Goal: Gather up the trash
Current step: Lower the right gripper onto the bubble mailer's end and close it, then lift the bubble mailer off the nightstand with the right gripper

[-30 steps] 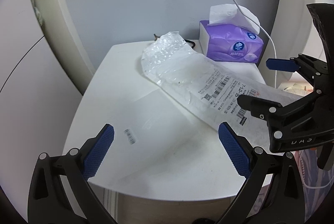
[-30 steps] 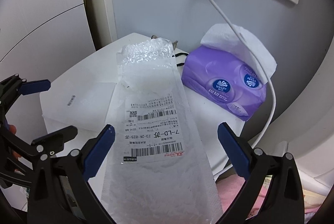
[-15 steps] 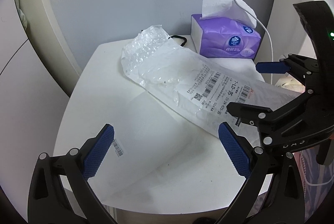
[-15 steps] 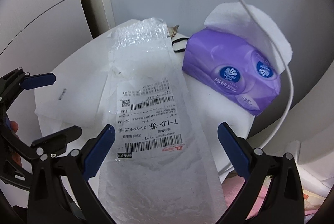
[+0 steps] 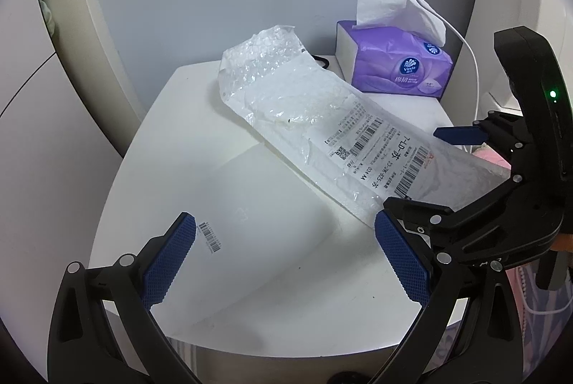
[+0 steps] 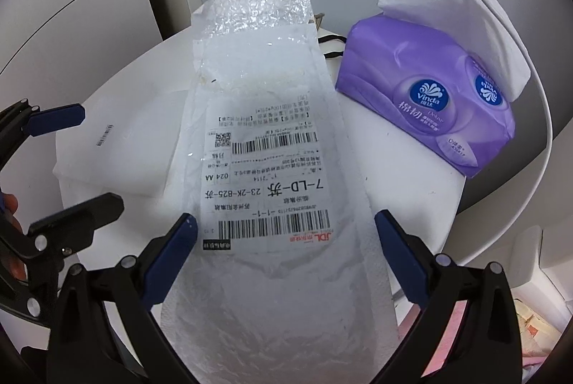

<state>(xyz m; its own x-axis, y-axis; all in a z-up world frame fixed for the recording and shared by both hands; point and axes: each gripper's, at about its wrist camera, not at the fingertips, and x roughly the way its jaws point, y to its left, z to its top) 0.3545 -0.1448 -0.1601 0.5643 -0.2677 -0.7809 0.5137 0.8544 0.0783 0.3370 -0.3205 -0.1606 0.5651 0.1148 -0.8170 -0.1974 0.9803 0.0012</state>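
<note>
A white bubble mailer (image 5: 322,133) with a printed shipping label lies diagonally on the small white table (image 5: 322,312), its torn bubble-wrap end towards the wall. Partly under it lies a flat white bag (image 5: 250,223) with a small barcode. My left gripper (image 5: 286,258) stands open just above that bag near the table's front edge. My right gripper (image 6: 286,241) is open too, and the mailer's (image 6: 268,151) near end, which overhangs the table, lies between its fingers. In each view the other gripper shows at the side, the right gripper (image 5: 440,173) and the left gripper (image 6: 68,169).
A purple tissue pack (image 6: 422,97) with a tissue sticking out stands at the back right of the table. A white cable (image 5: 472,69) hangs from a wall socket beside it. A thin black loop (image 6: 333,47) lies behind the mailer. Pink fabric (image 5: 494,158) shows below the table's right edge.
Both grippers have moved closer to the table. The right gripper has advanced along the mailer, whose near end now lies between its fingers. Nothing on the table has shifted.
</note>
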